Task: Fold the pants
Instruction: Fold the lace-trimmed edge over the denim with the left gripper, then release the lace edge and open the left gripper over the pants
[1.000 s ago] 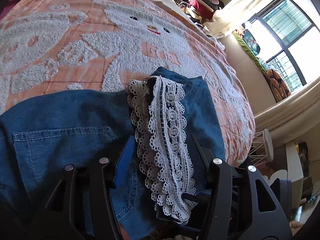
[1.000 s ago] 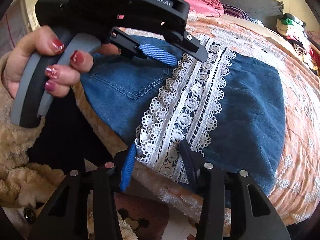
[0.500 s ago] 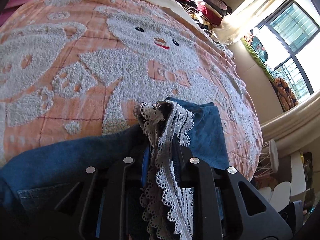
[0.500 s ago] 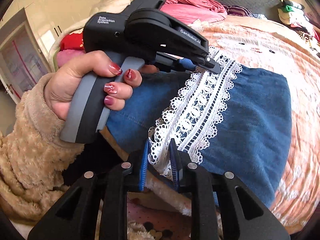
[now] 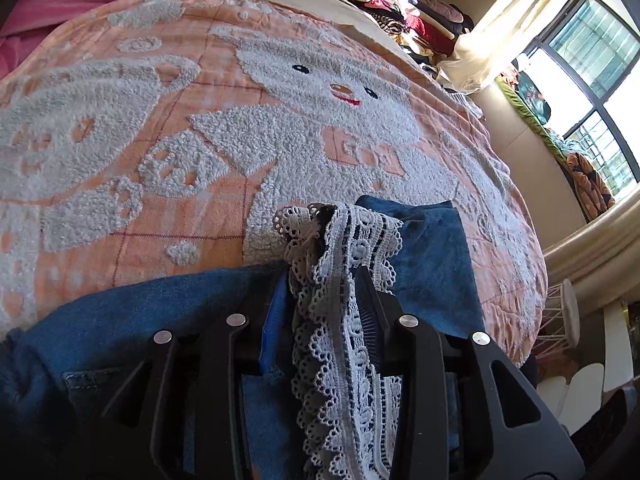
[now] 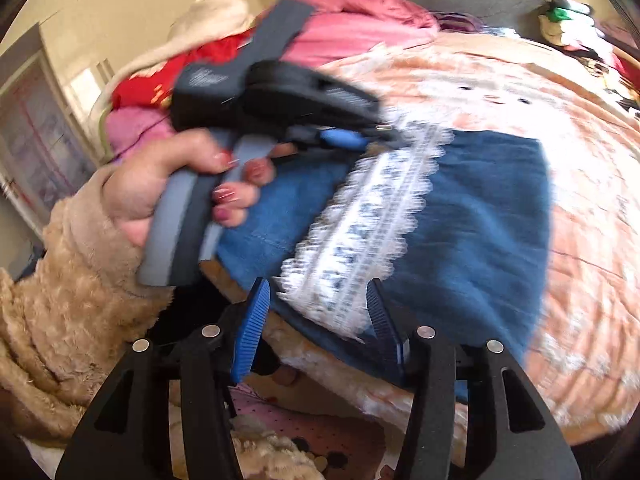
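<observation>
An orange quilted bedspread with a white tufted bear (image 5: 320,92) carries the blue denim pants with a white lace stripe (image 6: 472,208), which lie at its near edge. The left gripper (image 5: 322,292) pinches the bunched lace strip, raised off the bed. The right gripper (image 6: 316,312) gapes wide around the lace's lower end

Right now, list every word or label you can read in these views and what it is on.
"Goo", with a last letter unclear: on the orange patch of the bear blanket.
Print on the body of the left gripper: too blurred to read.
No other text is legible.
</observation>
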